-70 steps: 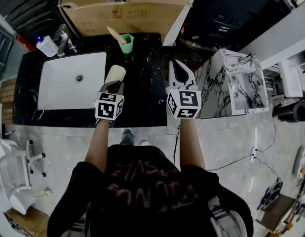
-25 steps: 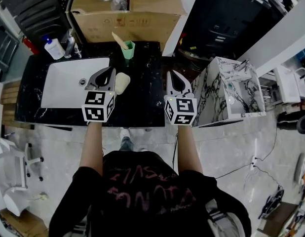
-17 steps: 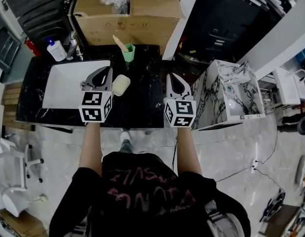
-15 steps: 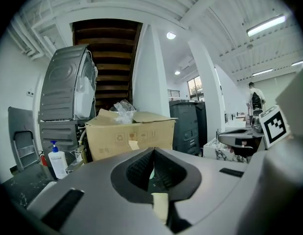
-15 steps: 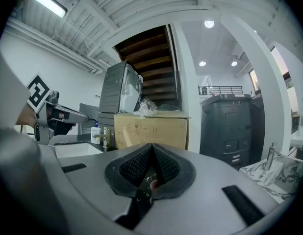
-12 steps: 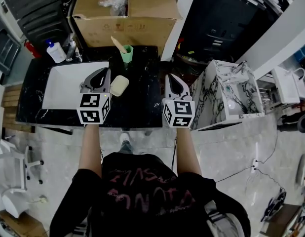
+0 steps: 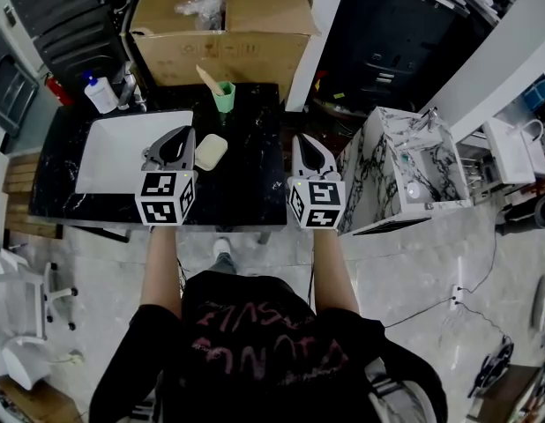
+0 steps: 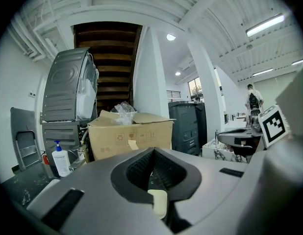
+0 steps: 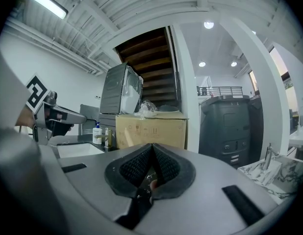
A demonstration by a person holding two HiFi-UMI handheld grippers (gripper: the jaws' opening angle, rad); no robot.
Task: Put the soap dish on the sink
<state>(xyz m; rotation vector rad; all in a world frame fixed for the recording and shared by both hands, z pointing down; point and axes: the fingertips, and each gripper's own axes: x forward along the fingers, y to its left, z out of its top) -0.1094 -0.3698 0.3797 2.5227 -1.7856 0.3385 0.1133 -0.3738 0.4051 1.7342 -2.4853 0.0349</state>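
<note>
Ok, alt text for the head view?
From above: a soap dish lies on a black counter, right of the white sink. A person holds the left gripper beside the dish, the right gripper near the counter's right edge.

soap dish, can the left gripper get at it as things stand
Probably yes: the soap dish lies on the black counter just right of the left gripper, nothing between them; its shut jaws would have to open first.
</note>
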